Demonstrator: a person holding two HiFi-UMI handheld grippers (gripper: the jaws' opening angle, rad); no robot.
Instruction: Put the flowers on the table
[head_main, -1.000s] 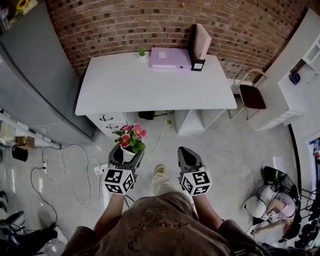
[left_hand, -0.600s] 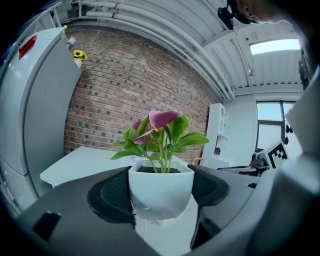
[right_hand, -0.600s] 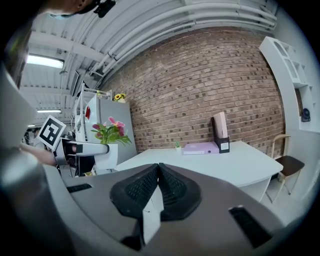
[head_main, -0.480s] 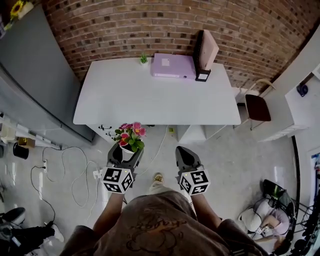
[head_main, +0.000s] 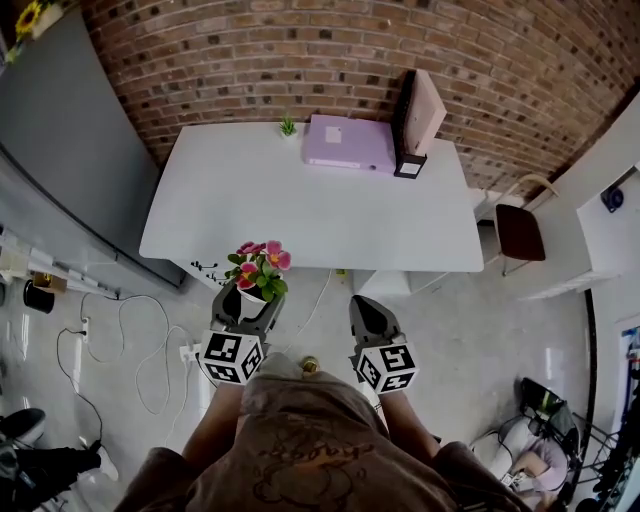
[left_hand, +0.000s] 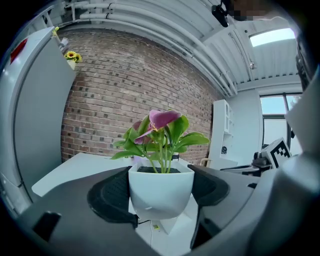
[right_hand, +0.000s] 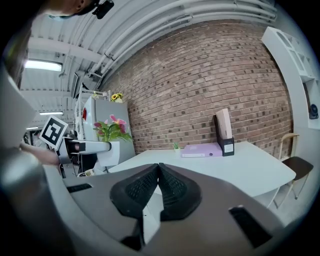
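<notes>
A small white pot of pink flowers is clamped between the jaws of my left gripper, held in the air just short of the near edge of the white table. In the left gripper view both pads press the pot's sides, and the table shows behind. My right gripper is shut with nothing in it, level with the left one and to its right; the table stretches ahead of it.
On the table's far side are a purple binder, a dark file holder with a pinkish folder and a tiny green plant. A chair stands at the right, grey cabinets at the left, cables on the floor.
I have stepped closer to the table; both grippers and the flower pot have moved forward with me. Neither grip has changed.
</notes>
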